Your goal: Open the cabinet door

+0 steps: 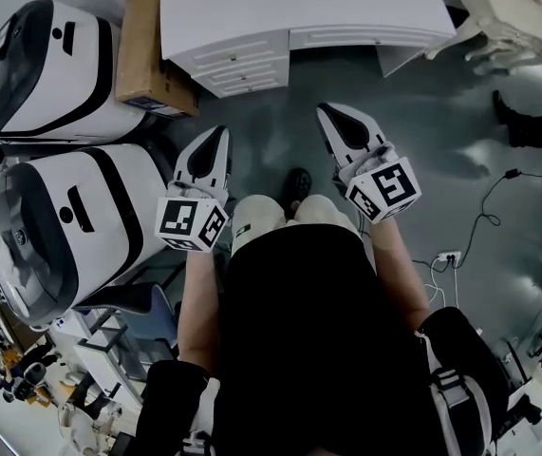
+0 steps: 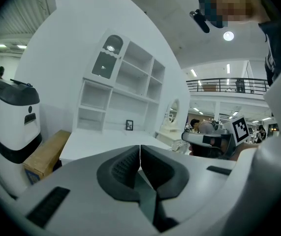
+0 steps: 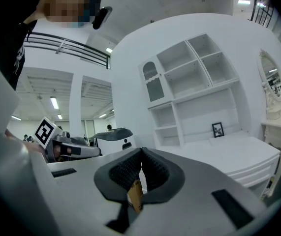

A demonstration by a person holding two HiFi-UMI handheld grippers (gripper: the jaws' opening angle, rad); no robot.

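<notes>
The grey floor (image 1: 280, 112) under me carries a white bench (image 1: 242, 65), a cardboard box (image 1: 147, 50) just beside its left end, two white-and-black machines (image 1: 52, 74) at left, and a power strip (image 1: 448, 256) at right. On the bench stand a shelf unit (image 2: 125, 82) and a small framed picture (image 2: 129, 125).

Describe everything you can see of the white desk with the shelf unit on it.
The white desk has a flat top, drawers under its front edge and an open-shelf hutch at the back. An arched glazed door at the hutch's upper left looks shut. A small framed picture stands on the top. A cardboard box lies beside its left end.
</notes>
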